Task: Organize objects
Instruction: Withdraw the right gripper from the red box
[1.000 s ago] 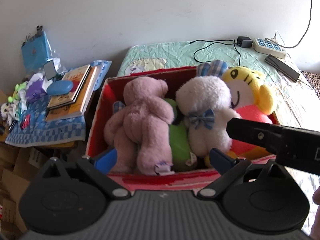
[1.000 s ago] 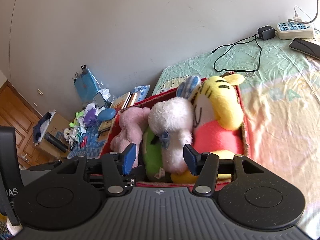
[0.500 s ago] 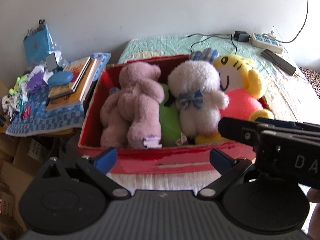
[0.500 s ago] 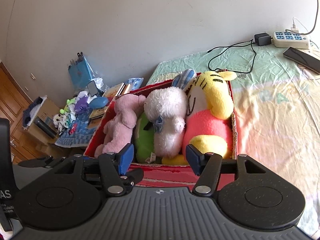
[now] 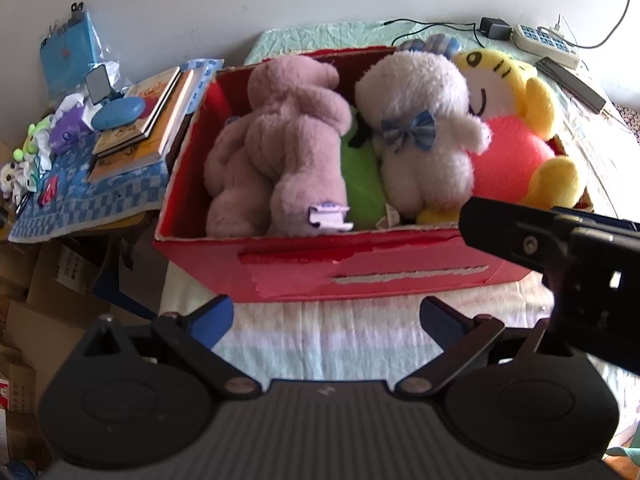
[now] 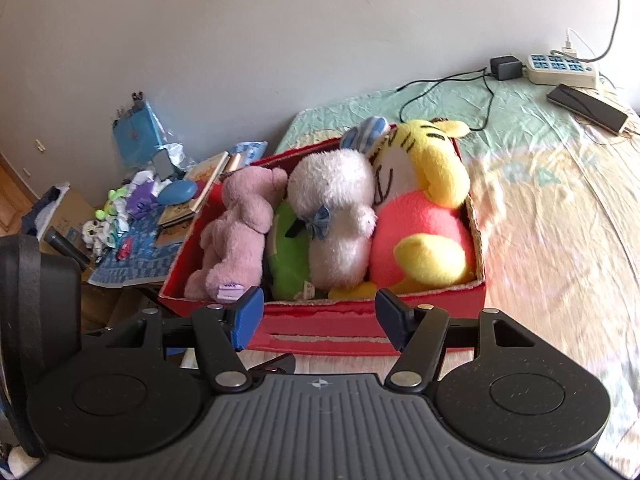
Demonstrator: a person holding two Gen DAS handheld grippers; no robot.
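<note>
Plush fills the red box [image 5: 360, 276] from side to side: pink bear [image 5: 276, 152] at its left end, white bunny [image 5: 420, 136] in the middle, yellow tiger [image 5: 516, 120] hard against the right wall, all sitting at the bed's [image 6: 560, 208] left edge by the cluttered side table [image 5: 84, 196]. Your left gripper [image 5: 326, 316] hangs spread and empty just short of the box's near wall; your right gripper [image 6: 318, 312] is likewise splayed wide with nothing between the pads. These toys look light and squashy, so I'd judge a pinch sinks in before it bites. Take a limb or the thick body, not loose fur. The box looks like cardboard, its front torn, and may flex if you grip only one wall. Now the blind spots: a green toy [image 5: 362, 184] is wedged between bear and bunny, mostly buried, so you can't tell what it is. A blue-checked ear [image 6: 366, 130] pokes up behind the bunny; whose, you can't say. The box floor is hidden entirely.
</note>
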